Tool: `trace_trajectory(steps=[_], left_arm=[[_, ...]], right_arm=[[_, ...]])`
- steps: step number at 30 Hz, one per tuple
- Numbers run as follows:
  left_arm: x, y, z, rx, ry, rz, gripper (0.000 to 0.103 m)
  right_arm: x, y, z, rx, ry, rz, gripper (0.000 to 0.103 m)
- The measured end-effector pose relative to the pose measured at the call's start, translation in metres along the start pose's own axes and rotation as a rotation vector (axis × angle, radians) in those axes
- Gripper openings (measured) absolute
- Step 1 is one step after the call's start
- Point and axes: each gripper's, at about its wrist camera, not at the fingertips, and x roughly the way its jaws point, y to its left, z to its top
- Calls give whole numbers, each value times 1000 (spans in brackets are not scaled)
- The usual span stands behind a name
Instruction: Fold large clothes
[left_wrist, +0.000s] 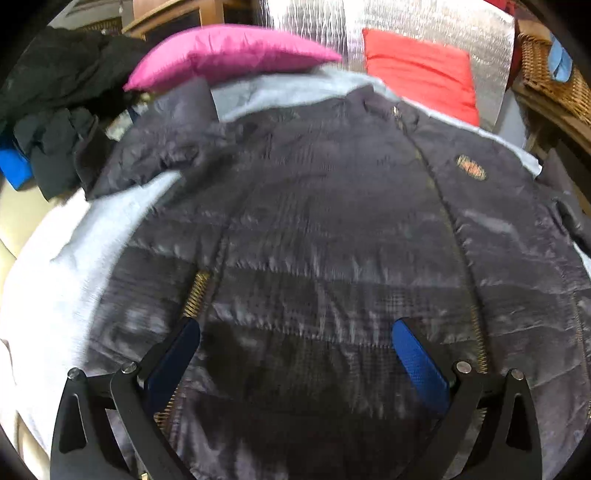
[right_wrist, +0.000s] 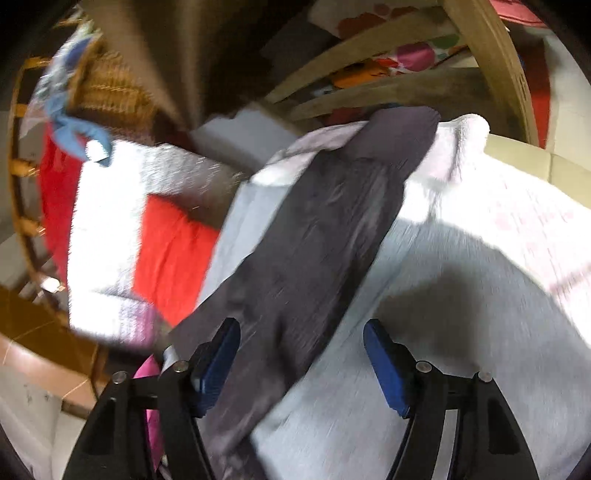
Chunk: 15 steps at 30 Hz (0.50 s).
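A dark quilted puffer jacket (left_wrist: 325, 229) lies front up on a light grey sheet (left_wrist: 66, 251), zip closed, with a small orange badge (left_wrist: 471, 168) on the chest. My left gripper (left_wrist: 295, 343) is open just above the jacket's lower hem, with blue pads (left_wrist: 417, 362) on either side of it. In the right wrist view a dark jacket sleeve (right_wrist: 317, 236) stretches away over the grey sheet (right_wrist: 461, 332). My right gripper (right_wrist: 301, 347) is open over the near end of that sleeve and holds nothing. The right view is blurred.
A pink cushion (left_wrist: 229, 55) and a red cushion (left_wrist: 421, 70) lie past the collar. A pile of dark clothes (left_wrist: 59, 122) sits at the left. A wicker basket (left_wrist: 554, 74) stands at the right, also in the right wrist view (right_wrist: 107, 92). A wooden chair frame (right_wrist: 491, 66) stands beyond the sleeve.
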Motion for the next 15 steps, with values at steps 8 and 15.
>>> trace_trajectory(steps=[8, 15], left_arm=[[2, 0, -6, -8, -20, -21, 103], [3, 4, -5, -17, -31, -32, 103]], right_arm=[[45, 24, 40, -122, 12, -252, 10], [-6, 200, -12, -666, -180, -181, 8]])
